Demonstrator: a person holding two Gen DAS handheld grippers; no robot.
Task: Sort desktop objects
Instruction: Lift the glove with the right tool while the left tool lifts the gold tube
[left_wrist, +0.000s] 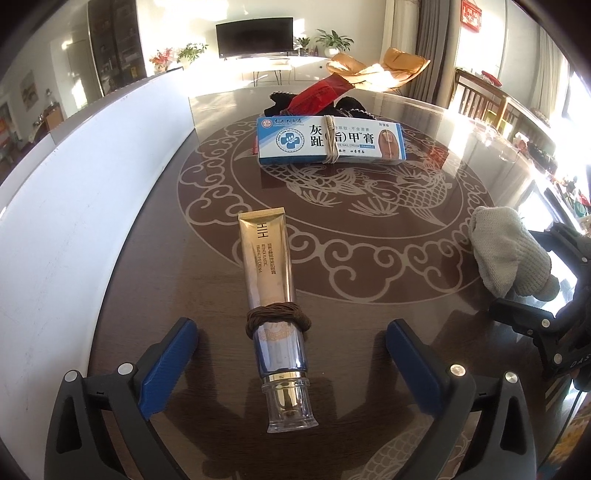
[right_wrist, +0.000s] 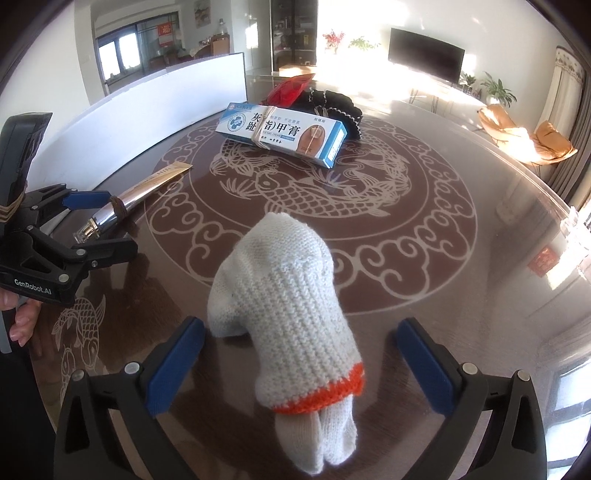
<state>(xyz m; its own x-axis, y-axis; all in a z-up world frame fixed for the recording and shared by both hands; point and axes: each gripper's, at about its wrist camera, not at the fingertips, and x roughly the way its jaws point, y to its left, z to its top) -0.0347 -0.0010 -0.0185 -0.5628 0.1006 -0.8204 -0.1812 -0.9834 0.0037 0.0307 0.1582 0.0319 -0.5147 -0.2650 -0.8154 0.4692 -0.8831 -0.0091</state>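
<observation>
Between our left gripper's wide-spread blue pads lies the gold plastic cream tube with a brown cord wound round it — its clear cap points to 6 o'clock and neither pad touches it. Our right gripper also stands fully open, with the rolled white knitted glove with an orange cuff band lying loose between its fingers on the dark brown glass-topped table with a carp pattern. At 12 o'clock, well apart, rests the blue-and-white cardboard ointment box bound with a rubber band — behind it a black knitted cloth and a red foil packet.
</observation>
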